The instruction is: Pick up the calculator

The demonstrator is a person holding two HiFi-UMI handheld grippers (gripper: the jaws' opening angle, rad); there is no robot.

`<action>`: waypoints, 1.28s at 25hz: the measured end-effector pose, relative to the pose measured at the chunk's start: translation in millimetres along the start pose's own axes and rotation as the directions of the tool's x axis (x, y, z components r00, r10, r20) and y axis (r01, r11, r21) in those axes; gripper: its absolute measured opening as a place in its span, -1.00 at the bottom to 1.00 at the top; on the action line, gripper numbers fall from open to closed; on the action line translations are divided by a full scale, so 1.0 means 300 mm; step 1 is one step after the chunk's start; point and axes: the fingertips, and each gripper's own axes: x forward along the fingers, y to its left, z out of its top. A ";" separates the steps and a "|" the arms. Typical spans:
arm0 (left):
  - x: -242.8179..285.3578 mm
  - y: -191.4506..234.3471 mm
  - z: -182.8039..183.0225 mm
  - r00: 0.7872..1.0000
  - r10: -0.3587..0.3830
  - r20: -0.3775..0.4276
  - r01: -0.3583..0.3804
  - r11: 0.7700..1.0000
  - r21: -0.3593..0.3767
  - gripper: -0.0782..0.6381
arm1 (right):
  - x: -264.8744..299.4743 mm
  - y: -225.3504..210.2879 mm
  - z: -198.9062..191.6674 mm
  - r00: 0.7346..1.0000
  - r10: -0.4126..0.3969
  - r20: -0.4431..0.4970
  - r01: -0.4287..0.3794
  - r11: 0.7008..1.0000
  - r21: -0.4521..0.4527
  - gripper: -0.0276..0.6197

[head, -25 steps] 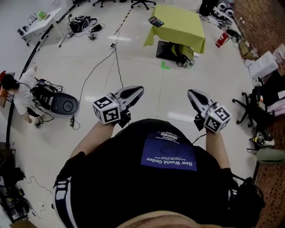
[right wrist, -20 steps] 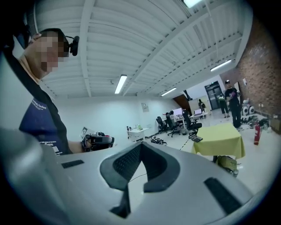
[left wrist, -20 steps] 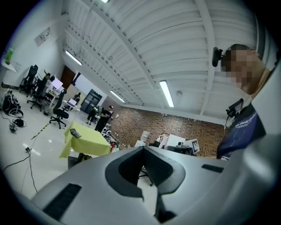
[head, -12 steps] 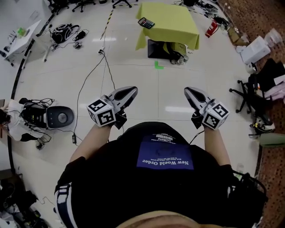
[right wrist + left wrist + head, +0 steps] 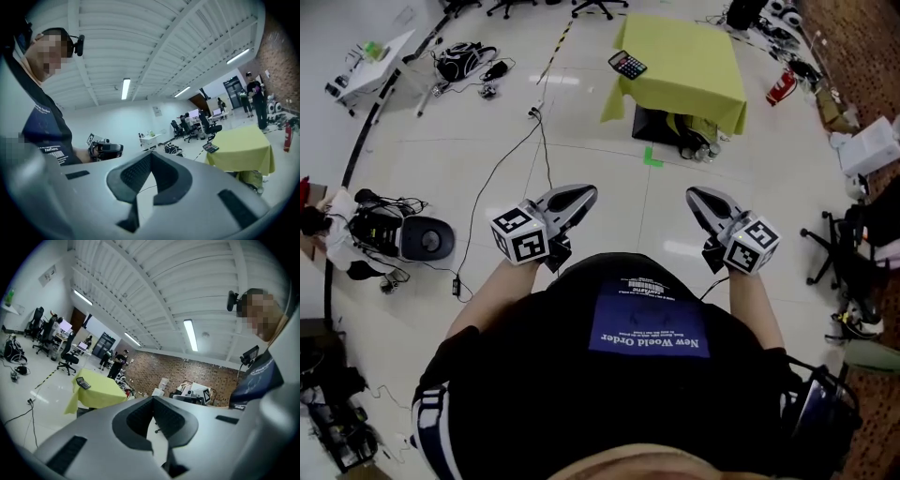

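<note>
- The table with the yellow-green cloth (image 5: 694, 56) is standing at about 12 o'clock in the head view. It is sitting a little lower and nearer than half a second ago, so I judge the person is walking toward it.
- The left gripper (image 5: 589, 191) and the right gripper (image 5: 693, 195) are pointing toward 12 o'clock in front of the body. Both are keeping their jaws pressed together, with nothing between them.
- The calculator (image 5: 628, 65) is lying on the cloth near its 10 o'clock corner, well apart from both grippers. The approach is still going on, and the opening and grasping are not yet beginning.
</note>
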 end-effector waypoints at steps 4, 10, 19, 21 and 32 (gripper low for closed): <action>0.169 0.025 0.030 0.998 0.058 0.009 -0.058 0.998 0.017 -0.76 | 0.005 -0.173 0.081 0.996 0.087 -0.021 -0.087 0.996 -0.035 -0.96; 0.334 0.090 0.071 0.995 0.101 0.027 -0.101 0.995 -0.007 -0.76 | 0.043 -0.365 0.151 0.990 0.143 -0.023 -0.144 0.988 -0.049 -0.96; 0.445 0.308 0.156 0.998 0.064 0.024 -0.063 0.997 -0.036 -0.76 | 0.191 -0.536 0.202 0.994 0.105 -0.020 -0.105 0.993 -0.052 -0.96; 0.461 0.383 0.187 0.999 0.038 0.026 -0.037 0.998 -0.041 -0.76 | 0.247 -0.564 0.219 0.996 0.083 -0.022 -0.084 0.995 -0.057 -0.96; 0.531 0.885 0.438 0.991 -0.131 -0.025 0.130 0.990 -0.045 -0.76 | 0.656 -0.737 0.397 0.995 -0.079 0.058 0.081 0.996 -0.032 -0.96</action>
